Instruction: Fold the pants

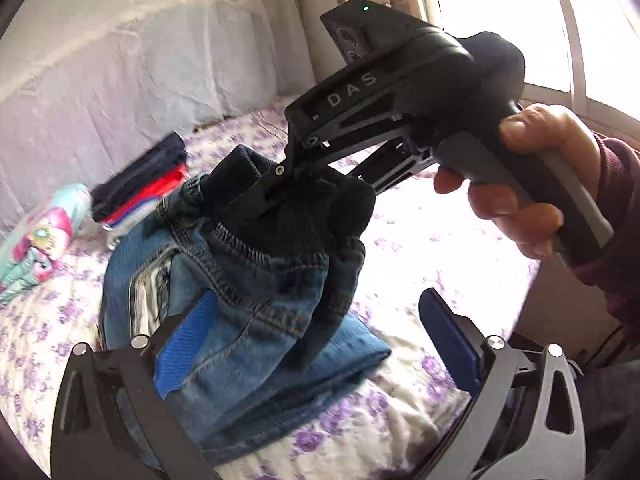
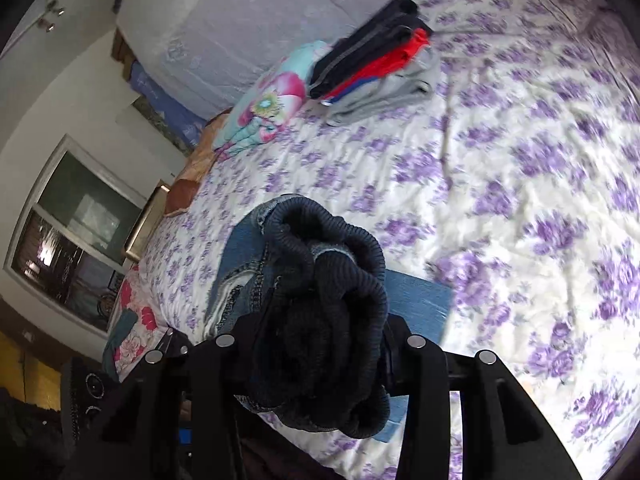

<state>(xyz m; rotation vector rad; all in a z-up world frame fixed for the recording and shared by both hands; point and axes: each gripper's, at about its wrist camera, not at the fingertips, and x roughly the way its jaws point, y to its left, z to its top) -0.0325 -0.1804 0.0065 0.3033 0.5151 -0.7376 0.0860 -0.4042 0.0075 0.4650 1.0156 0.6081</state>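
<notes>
A bed [image 2: 500, 152] with a purple-flowered cover fills both views, a pale wall behind it and a bright window to one side; on the far part of the cover sits a stack of folded clothes [image 2: 372, 60] with a bright floral bundle [image 2: 268, 100] just beside it. The pants [image 1: 248, 320], blue denim with a dark ribbed waistband [image 2: 328, 288], lie partly folded on the bed near the person, the waistband end bunched and lifted off the cover. The right hand-held gripper [image 1: 276, 192] has its jaws partly closed on that waistband, the knit gathered thick between the pads; the left hand-held gripper [image 1: 324, 344] stands wide open and holds nothing, one blue pad against the denim's edge and the other well clear over the cover. The step, as I judge it, is laying the waistband end over; it would go best lowered slowly with the bunch spread flat first, the free gripper pinning the lower layers so they do not slide.
</notes>
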